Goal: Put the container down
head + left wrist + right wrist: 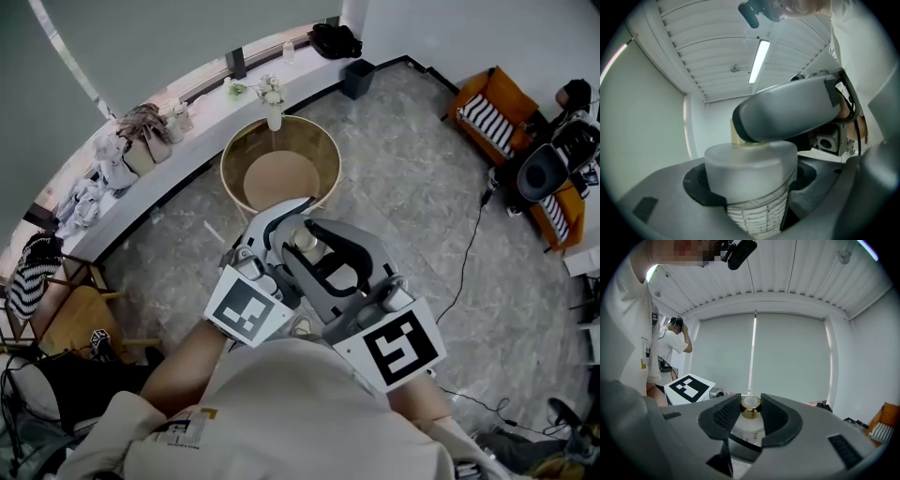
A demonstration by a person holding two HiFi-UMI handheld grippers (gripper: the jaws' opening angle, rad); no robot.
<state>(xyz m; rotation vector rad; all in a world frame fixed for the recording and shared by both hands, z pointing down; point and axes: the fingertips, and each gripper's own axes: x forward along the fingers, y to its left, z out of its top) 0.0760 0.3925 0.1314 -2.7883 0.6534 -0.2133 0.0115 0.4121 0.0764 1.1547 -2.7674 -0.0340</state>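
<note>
The container is a small see-through vessel with printed measuring lines, a frosted upper part and a gold cap. My left gripper is shut on its body, which fills the gap between the jaws. My right gripper is shut on the gold cap, a ribbed pad on each side. In the head view the container is held in the air close to the person's chest, the left gripper and right gripper meeting at it. Both point upward.
A round wooden table stands on the floor just beyond the grippers, a vase of flowers at its far rim. A long white ledge with bags runs behind. An orange sofa stands right, a wooden chair left. Another person stands nearby.
</note>
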